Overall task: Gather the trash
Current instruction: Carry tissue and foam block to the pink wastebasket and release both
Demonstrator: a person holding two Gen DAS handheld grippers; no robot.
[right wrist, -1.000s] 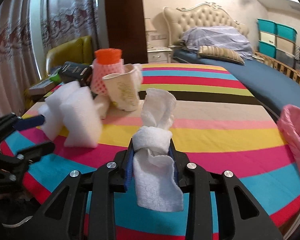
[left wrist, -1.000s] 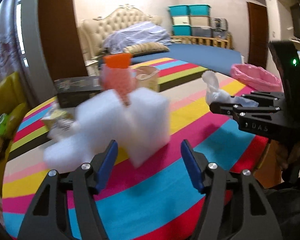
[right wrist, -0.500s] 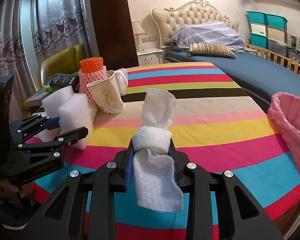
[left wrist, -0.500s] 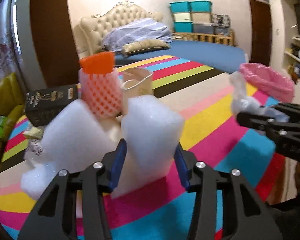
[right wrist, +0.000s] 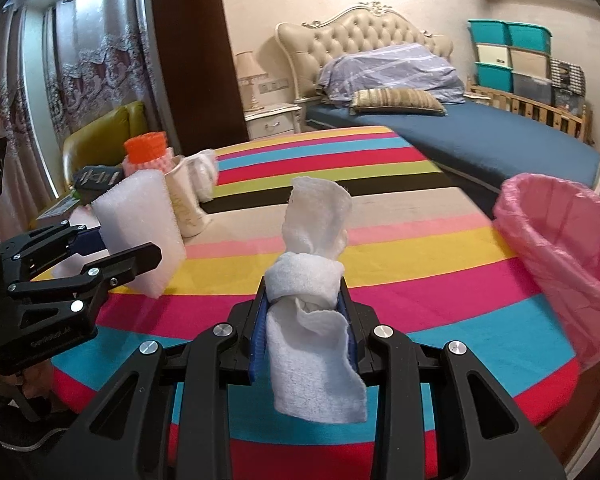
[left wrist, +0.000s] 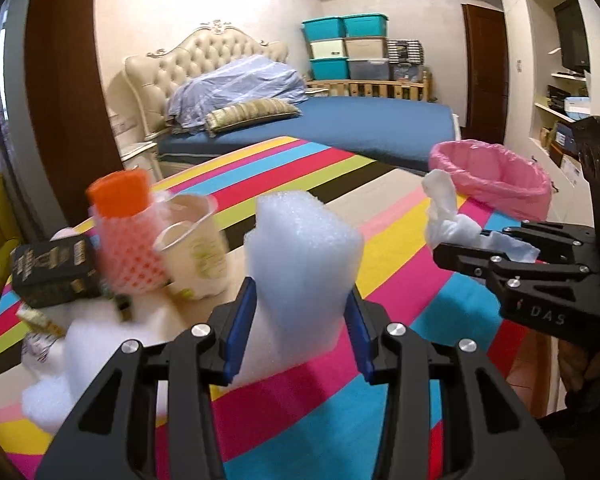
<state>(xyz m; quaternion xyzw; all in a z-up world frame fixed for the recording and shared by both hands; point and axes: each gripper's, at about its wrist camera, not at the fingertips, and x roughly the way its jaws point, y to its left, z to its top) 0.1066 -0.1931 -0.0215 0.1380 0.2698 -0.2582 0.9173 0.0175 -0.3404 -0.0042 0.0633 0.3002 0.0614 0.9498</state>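
A white foam block [left wrist: 300,264] stands lifted off the striped round table [left wrist: 380,216], pinched between the blue pads of my left gripper [left wrist: 300,320], which is shut on it. In the right wrist view the same foam block [right wrist: 140,224] shows at the left, held by the left gripper [right wrist: 112,256]. My right gripper [right wrist: 304,320] is shut on a crumpled white tissue [right wrist: 312,264], which sticks up above the pads and hangs down below them. The pink-lined bin [right wrist: 564,248] stands at the table's right edge, to the right of both grippers.
At the table's far left lie an orange-capped bottle in pink mesh [left wrist: 124,240], a tipped paper cup [left wrist: 196,248], a black box [left wrist: 52,268] and a second foam piece [left wrist: 80,360]. Behind the table are a bed [right wrist: 460,136], a yellow chair [right wrist: 100,144] and curtains.
My left gripper's jaws came in from wide apart and shut on the foam block, then carried it rightward off the pile. The right gripper, still holding the tissue, swung towards the pink bin.
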